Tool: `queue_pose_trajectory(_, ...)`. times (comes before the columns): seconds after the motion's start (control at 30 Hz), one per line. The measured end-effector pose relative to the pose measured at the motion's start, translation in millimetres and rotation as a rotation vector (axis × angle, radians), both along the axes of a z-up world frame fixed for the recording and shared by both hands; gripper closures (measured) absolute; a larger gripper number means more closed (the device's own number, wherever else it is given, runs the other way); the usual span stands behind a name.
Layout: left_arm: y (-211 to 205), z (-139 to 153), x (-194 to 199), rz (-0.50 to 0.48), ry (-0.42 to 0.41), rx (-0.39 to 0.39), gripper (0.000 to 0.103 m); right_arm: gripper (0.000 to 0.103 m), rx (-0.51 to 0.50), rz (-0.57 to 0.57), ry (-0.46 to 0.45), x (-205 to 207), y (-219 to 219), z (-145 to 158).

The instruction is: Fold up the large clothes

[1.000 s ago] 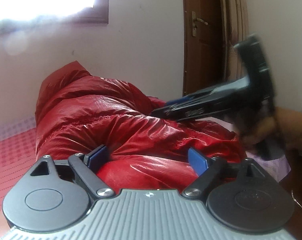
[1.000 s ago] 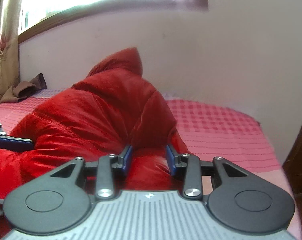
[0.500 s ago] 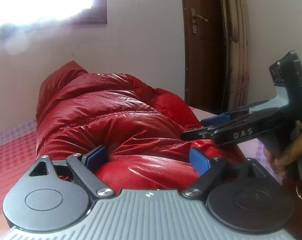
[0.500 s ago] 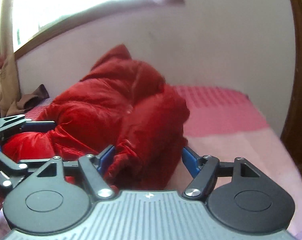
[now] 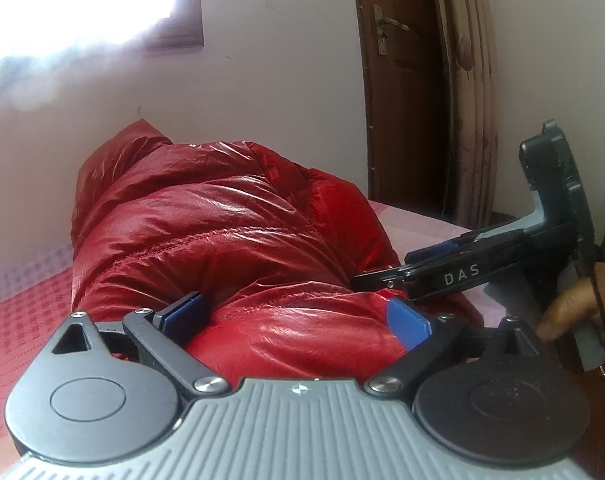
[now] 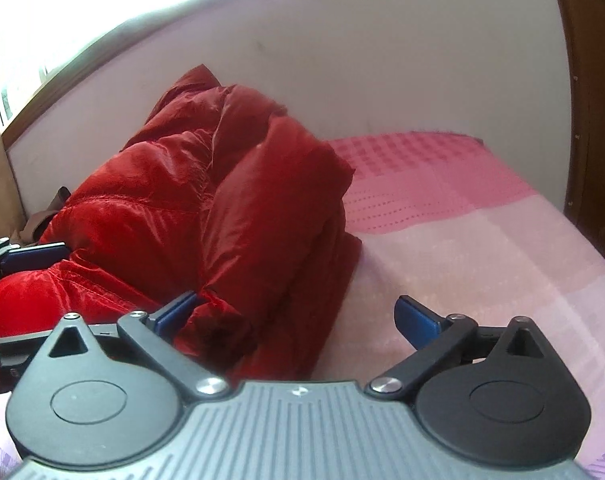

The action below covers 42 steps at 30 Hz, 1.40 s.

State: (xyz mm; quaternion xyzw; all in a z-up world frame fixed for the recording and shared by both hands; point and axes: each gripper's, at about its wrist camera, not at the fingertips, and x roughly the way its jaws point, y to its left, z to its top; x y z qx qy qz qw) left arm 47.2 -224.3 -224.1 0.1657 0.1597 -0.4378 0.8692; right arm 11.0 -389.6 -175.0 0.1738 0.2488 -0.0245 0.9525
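A shiny red puffer jacket lies bunched on a pink bed; it also shows in the right wrist view. My left gripper is open, its blue pads on either side of a puffy fold at the near edge. My right gripper is open wide at the jacket's right edge, a fold lying against its left pad, its right pad over bare sheet. The right gripper also shows in the left wrist view at the right, beside the jacket. The left gripper's fingers show at the left edge of the right wrist view.
The pink checked bedsheet spreads right of the jacket. A white wall runs behind the bed. A brown wooden door and a curtain stand at the right. A brown cloth lies at the far left.
My right gripper has opened wide and let go of the jacket fold, drawing back to the right. The fold has dropped onto the pile. My left gripper stays open in place.
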Motion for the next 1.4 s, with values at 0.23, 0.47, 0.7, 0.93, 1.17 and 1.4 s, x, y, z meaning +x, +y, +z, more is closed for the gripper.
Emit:
queue_pose_trajectory(0.23, 4, 10, 1, 0.000, 0.012, 0.012, 0.008, 0.000, 0.014, 0.000, -0.003, 2, -1, -1)
queue_pose_trajectory(0.47, 8, 18, 2, 0.006, 0.020, 0.028, 0.008, 0.000, 0.016, 0.000, -0.003, 1, -1, -1)
queue_pose_trajectory(0.7, 17, 29, 7, 0.041, -0.003, 0.041, 0.001, 0.000, 0.024, 0.004, -0.001, 2, -1, -1)
queue_pose_trajectory(0.93, 37, 43, 38, 0.106, 0.056, 0.020, 0.000, 0.000, 0.066, 0.018, 0.017, 4, -4, -3)
queue_pose_trajectory(1.17, 76, 32, 137, 0.121, 0.471, -0.095, 0.000, 0.000, 0.121, 0.086, 0.062, 13, -18, -5)
queue_pose_trajectory(1.4, 88, -4, 199, -0.086, 0.763, -0.174, 0.000, 0.000, 0.272, 0.179, 0.098, 27, -39, -14)
